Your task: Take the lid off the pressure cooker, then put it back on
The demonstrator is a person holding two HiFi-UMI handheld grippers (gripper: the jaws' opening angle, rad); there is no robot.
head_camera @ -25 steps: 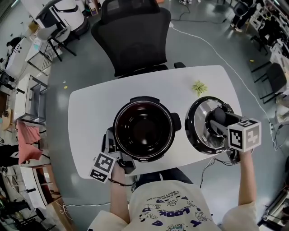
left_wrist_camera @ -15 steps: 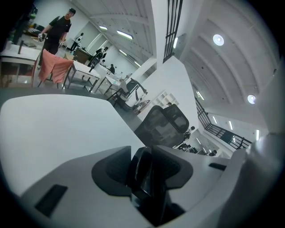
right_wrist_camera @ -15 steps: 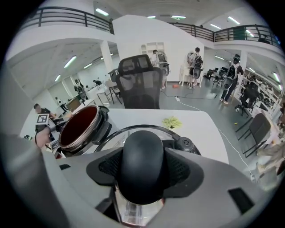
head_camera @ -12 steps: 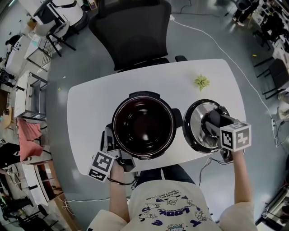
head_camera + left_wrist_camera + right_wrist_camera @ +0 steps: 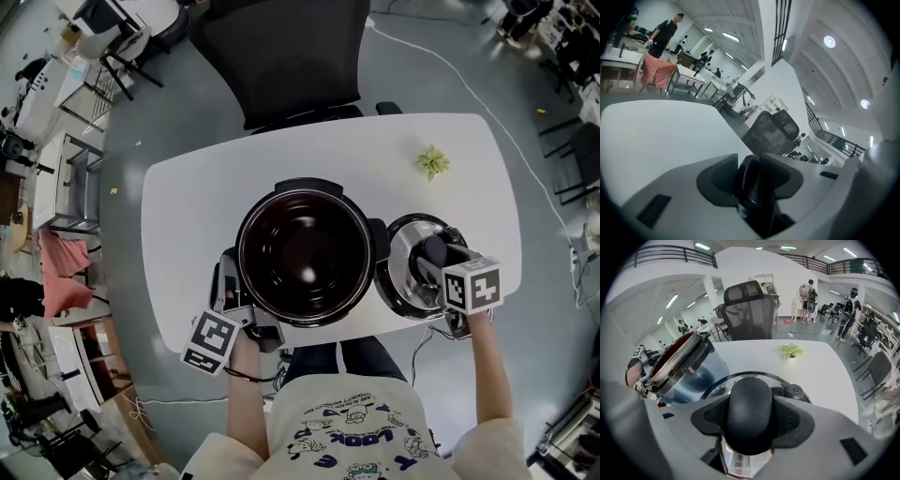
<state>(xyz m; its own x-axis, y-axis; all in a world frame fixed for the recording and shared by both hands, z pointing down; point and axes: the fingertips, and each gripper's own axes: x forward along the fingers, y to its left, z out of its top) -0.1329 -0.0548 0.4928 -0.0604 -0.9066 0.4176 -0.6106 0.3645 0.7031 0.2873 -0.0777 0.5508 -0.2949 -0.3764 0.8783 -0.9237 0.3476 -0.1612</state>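
Note:
The open pressure cooker pot (image 5: 305, 255), dark inside with a steel rim, stands mid-table. In the right gripper view the pot (image 5: 682, 359) is at the left. Its round steel lid (image 5: 405, 272) hangs low just right of the pot, and whether it touches the table I cannot tell. My right gripper (image 5: 433, 251) is shut on the lid's black knob (image 5: 749, 399), both pads pressing its sides. At the pot's front left, my left gripper (image 5: 236, 298) is shut on the pot's black side handle (image 5: 749, 176).
The white table (image 5: 206, 197) has a small green plant (image 5: 433, 161) at its back right. A black office chair (image 5: 291, 56) stands behind the table. A cable runs over the floor at the right.
My right gripper has lowered the lid toward the table, and it now sits smaller and closer to the pot's right side. The left gripper and pot have not moved.

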